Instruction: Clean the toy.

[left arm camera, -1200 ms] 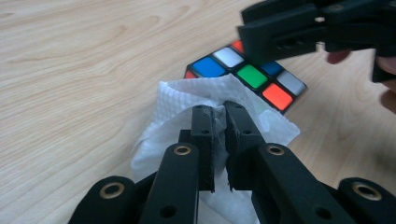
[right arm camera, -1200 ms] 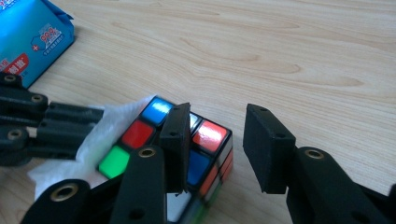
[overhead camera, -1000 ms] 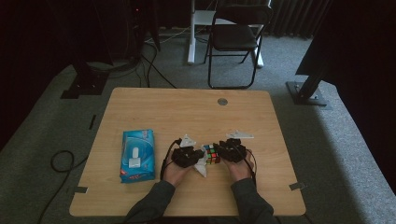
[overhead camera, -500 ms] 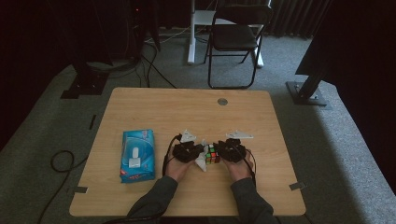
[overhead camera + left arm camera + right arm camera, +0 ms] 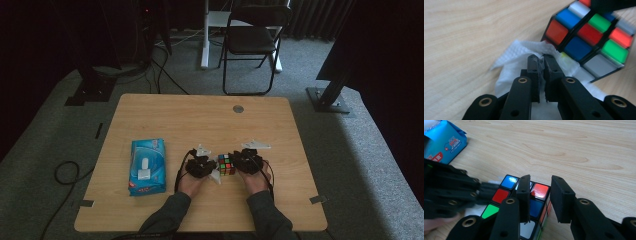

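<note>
Wooden table [image 5: 165, 115] carrying everything. Blue tissue pack [image 5: 147, 166] lying flat to the left, well apart from the work, likely the wipe's source. Scrambled puzzle cube [image 5: 226, 164] near the front edge, between both hands. Right tool [image 5: 540, 197] clamped over one cube edge, apparently to steady it. Left tool [image 5: 541, 65] pinched shut on a white tissue [image 5: 511, 63], pressed against the cube's lower corner; looks like wiping its face.

Glossy plastic cube [image 5: 589, 37]; embossed white paper tissue [image 5: 520, 58]; matt black tongs [image 5: 541, 63]; smooth wood-grain table [image 5: 200, 120].
</note>
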Available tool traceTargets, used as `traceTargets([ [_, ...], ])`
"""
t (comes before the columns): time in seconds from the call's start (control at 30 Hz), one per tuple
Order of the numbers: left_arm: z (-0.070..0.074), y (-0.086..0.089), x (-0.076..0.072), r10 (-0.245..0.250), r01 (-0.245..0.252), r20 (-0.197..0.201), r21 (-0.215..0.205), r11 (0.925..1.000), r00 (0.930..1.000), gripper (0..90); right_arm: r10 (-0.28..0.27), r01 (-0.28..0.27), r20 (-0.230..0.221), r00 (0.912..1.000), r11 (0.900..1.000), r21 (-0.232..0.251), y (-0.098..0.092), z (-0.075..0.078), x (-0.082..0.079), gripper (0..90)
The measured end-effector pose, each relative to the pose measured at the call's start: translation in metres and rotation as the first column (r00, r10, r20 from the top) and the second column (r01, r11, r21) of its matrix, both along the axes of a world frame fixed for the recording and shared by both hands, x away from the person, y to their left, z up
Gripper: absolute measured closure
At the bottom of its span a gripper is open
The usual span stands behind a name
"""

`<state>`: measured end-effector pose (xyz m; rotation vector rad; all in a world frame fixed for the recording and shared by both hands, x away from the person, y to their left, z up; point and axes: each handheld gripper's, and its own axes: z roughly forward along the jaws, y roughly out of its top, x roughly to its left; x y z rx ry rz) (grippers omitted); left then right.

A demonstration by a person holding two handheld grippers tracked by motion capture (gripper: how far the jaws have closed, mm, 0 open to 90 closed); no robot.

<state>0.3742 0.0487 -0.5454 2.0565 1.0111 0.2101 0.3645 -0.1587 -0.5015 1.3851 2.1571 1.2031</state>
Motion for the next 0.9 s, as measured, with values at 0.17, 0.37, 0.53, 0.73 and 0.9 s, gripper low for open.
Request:
traceTargets([
  [0.17,0.002,-0.001,0.0,-0.002,0.002,-0.002,0.013,0.9999,1.0,84.5,0.001,-0.001,0.001,1.0,1.0,-0.001,0.0,0.0,0.0,69.7],
  [0.37,0.013,0.006,-0.007,-0.004,0.005,0.023,-0.024,0.9997,0.9997,84.2,0.001,-0.001,0.001,1.0,1.0,0.0,0.0,0.0,0.0,69.5],
  [0.53,0.031,0.012,-0.016,-0.008,0.013,0.064,-0.078,0.9968,0.9979,84.2,0.0,0.0,0.001,1.0,1.0,0.0,0.0,0.0,0.0,69.5],
  [0.73,0.029,0.002,-0.021,-0.029,0.032,0.073,-0.043,0.9985,0.9969,84.2,-0.001,0.001,0.003,1.0,1.0,-0.002,0.0,0.0,0.0,69.5],
  [0.9,0.018,0.001,-0.019,-0.027,0.028,0.045,-0.023,0.9993,0.9986,84.4,-0.001,0.001,0.003,1.0,1.0,-0.003,0.0,0.0,0.0,69.6],
])
